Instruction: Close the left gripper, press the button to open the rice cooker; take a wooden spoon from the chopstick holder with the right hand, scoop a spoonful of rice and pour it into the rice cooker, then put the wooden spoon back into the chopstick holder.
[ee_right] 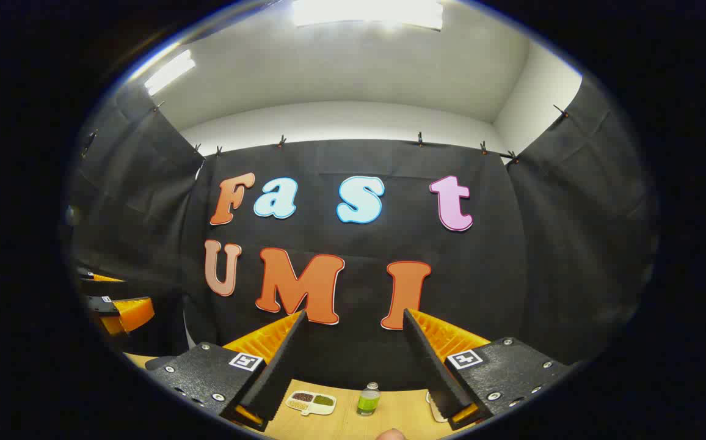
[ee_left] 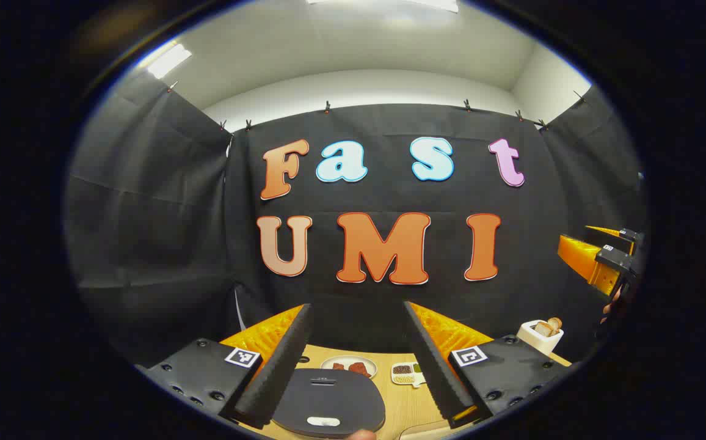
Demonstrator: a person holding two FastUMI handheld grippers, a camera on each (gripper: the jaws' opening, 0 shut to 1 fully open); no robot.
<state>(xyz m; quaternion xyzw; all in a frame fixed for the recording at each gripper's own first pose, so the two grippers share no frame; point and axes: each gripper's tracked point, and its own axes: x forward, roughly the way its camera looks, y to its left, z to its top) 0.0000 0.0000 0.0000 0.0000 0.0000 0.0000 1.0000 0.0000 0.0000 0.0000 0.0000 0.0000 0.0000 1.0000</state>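
Both grippers raised, jaws spread wide, nothing held.
Left gripper (ee_left: pixel 358 318) hovers above the closed rice cooker (ee_left: pixel 328 400); right gripper (ee_right: pixel 353 327) above the table (ee_right: pixel 341 421). Risk: unclosed fingers may straddle the button (ee_left: pixel 323 421).

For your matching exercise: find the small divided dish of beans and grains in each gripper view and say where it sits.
Left gripper view: the divided dish lies low and right of centre on the table, beside the right finger of that hand-held gripper.
Right gripper view: the dish lies low and left of centre, left of a small green-labelled bottle.
Shared landmark: the wooden table.
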